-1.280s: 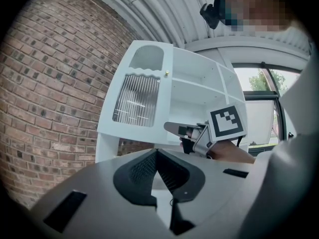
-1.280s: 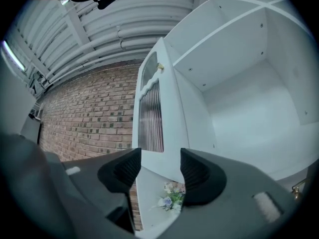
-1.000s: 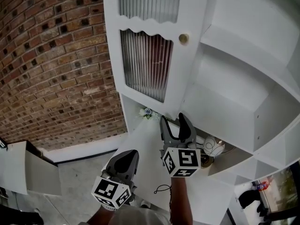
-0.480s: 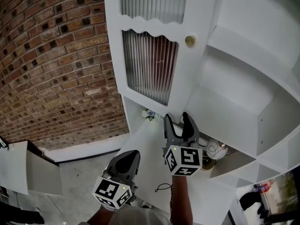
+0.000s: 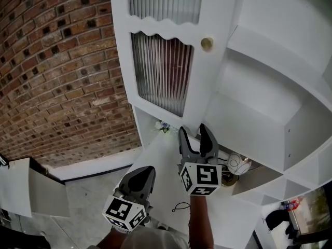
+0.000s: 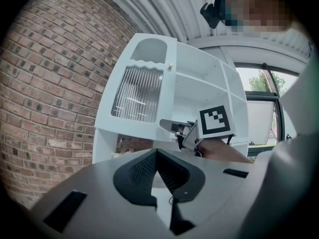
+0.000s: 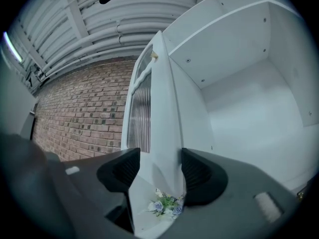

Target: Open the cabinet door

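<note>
The white cabinet door (image 5: 161,71) with a ribbed glass panel and a brass knob (image 5: 207,43) stands swung out from the cabinet. In the head view my right gripper (image 5: 192,134) is open just below the door's lower corner. In the right gripper view the door's free edge (image 7: 160,118) runs up between the two spread jaws of the right gripper (image 7: 158,171); contact cannot be told. My left gripper (image 5: 139,176) hangs lower left, shut on nothing, its jaws meeting in the left gripper view (image 6: 157,153). That view also shows the door (image 6: 137,93) and the right gripper (image 6: 172,126).
A brick wall (image 5: 57,77) lies left of the door. Open white shelves (image 5: 270,87) are at the right. A small flower bunch (image 5: 164,125) sits on the counter (image 5: 161,175) under the door, a white ceramic piece (image 5: 237,163) on the lower shelf. A thin cable (image 5: 179,208) lies on the counter.
The right gripper stays at the door's lower edge, with only a slight shift in the view. The left gripper has not moved.
</note>
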A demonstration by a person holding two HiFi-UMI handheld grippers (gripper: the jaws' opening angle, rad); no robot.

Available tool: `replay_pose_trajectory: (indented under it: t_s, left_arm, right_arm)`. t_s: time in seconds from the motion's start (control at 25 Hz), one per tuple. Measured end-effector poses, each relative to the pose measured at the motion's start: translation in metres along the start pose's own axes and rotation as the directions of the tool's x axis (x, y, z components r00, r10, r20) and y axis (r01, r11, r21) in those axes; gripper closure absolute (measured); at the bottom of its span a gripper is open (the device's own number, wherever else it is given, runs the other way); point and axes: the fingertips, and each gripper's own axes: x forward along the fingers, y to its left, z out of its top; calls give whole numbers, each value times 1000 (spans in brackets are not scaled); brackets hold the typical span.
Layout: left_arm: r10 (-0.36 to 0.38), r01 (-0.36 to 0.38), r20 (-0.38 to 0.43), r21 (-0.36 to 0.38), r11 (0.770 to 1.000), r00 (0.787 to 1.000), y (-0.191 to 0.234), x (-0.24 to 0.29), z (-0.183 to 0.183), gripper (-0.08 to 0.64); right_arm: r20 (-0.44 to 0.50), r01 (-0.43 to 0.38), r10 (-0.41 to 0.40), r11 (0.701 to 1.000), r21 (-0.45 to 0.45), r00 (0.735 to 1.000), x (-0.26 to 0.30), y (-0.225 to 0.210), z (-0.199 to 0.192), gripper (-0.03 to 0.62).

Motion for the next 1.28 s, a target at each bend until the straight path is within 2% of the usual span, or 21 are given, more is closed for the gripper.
replay_pose_trajectory:
  t_s: [0.16,0.4,1.28]
  left_arm:
    - [-7,7,-1,0,1000,1000,-4,-1,2,551]
    - [6,-6,4,-6,1000,1000,-7,-9,1,551]
    - [94,-93,18,-57,994,995,-6,-58,-12,551]
  right_arm:
    - [0,2,-2,1000,9,1000,-3,1,1,357]
    - [-2,-15,15,1000,13,1000,-10,8,1,357]
    - [9,-88,88,996,32,996,-48,58,6,357]
